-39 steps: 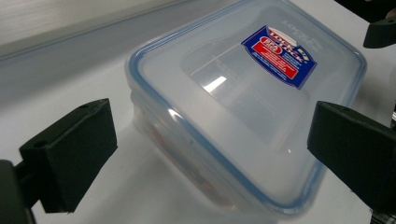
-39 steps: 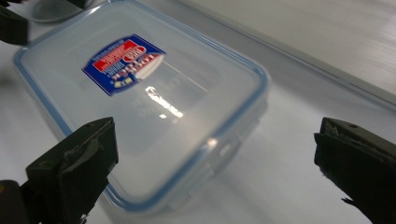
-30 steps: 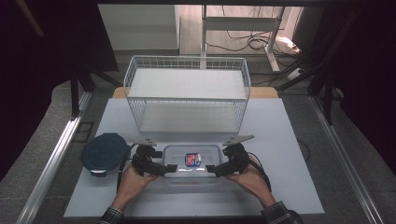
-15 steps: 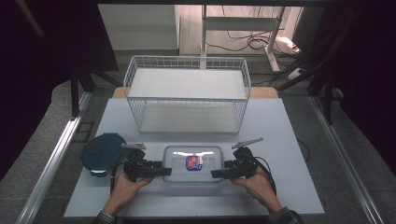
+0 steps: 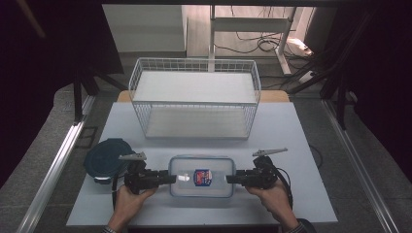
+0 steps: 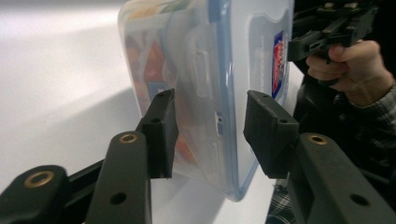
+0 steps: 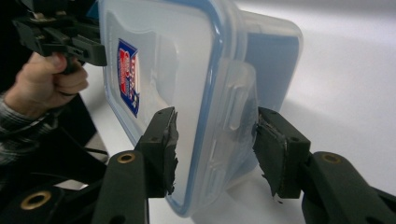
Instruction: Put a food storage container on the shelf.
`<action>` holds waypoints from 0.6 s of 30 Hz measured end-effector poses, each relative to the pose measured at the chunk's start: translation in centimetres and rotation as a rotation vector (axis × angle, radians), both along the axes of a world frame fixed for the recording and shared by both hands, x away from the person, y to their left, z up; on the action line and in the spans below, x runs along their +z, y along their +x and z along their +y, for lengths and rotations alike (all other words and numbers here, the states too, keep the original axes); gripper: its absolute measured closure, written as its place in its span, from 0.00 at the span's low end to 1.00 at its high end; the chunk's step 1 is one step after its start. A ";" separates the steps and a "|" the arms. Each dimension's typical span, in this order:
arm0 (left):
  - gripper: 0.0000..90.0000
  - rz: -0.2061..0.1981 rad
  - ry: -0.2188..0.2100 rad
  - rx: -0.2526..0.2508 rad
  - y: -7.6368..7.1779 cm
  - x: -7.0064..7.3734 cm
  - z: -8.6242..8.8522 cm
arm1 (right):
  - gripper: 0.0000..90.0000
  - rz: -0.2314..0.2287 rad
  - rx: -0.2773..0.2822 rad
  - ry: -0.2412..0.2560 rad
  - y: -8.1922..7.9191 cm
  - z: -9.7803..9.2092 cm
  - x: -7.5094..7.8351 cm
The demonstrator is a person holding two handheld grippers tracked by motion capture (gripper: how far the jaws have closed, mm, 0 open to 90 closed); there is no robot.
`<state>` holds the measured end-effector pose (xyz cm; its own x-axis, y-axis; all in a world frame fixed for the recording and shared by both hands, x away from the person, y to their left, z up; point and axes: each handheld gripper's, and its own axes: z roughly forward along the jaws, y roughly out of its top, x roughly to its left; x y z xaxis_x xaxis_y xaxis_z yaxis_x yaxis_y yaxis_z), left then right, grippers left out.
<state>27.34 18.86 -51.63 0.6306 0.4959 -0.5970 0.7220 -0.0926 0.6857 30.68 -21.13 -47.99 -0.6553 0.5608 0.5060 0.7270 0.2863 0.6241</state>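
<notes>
A big white table point(image 5: 301, 126) holds everything. At its far side stands a white wire basket point(image 5: 194, 99). Its wire walls are tall and it sits well apart from the hands.

Near the front edge of the table, in the middle, lies a clear plastic box point(image 5: 201, 175). It has a lid with a blue rim and a small red and blue sticker on top. Colourful things show through its side in the left gripper view.

To the left of the box sits a round dark blue lid point(image 5: 103, 159). It is just beside the left gripper.

The left gripper point(image 5: 167, 179) points at the left end of the box. Its jaws are spread wide, one on each side of the box's end clip, and do not press on it. The right gripper point(image 5: 231, 179) points at the right end of the box. Its jaws are spread apart too, one on each side of that clip, not squeezing.
</notes>
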 end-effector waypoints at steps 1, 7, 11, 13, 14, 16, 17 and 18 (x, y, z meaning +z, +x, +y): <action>0.61 -0.008 0.011 0.005 0.0 0.1 -0.1 | 0.56 0.000 0.000 0.000 0.0 0.0 0.0; 0.62 -0.020 0.006 0.026 -0.1 0.1 -0.2 | 0.55 -0.054 -0.010 -0.019 -0.2 0.2 0.2; 0.62 -0.012 -0.005 0.026 0.0 0.0 -0.2 | 0.55 -0.060 -0.004 -0.007 -0.1 0.0 -0.1; 0.62 -0.015 -0.009 0.023 0.0 0.0 -0.1 | 0.55 -0.047 -0.005 0.006 0.0 -0.1 -0.2; 0.62 -0.006 -0.020 0.033 0.0 0.0 -0.1 | 0.55 -0.042 -0.009 0.001 -0.1 -0.1 -0.1; 0.62 -0.007 -0.033 0.045 0.0 0.1 -0.1 | 0.55 -0.046 -0.012 -0.005 -0.1 0.0 -0.1; 0.63 -0.010 -0.043 0.045 0.1 0.2 0.0 | 0.55 -0.053 -0.013 -0.006 -0.2 0.0 0.0; 0.63 -0.015 -0.060 0.047 0.1 0.4 0.1 | 0.55 -0.058 -0.018 0.002 -0.2 -0.1 0.1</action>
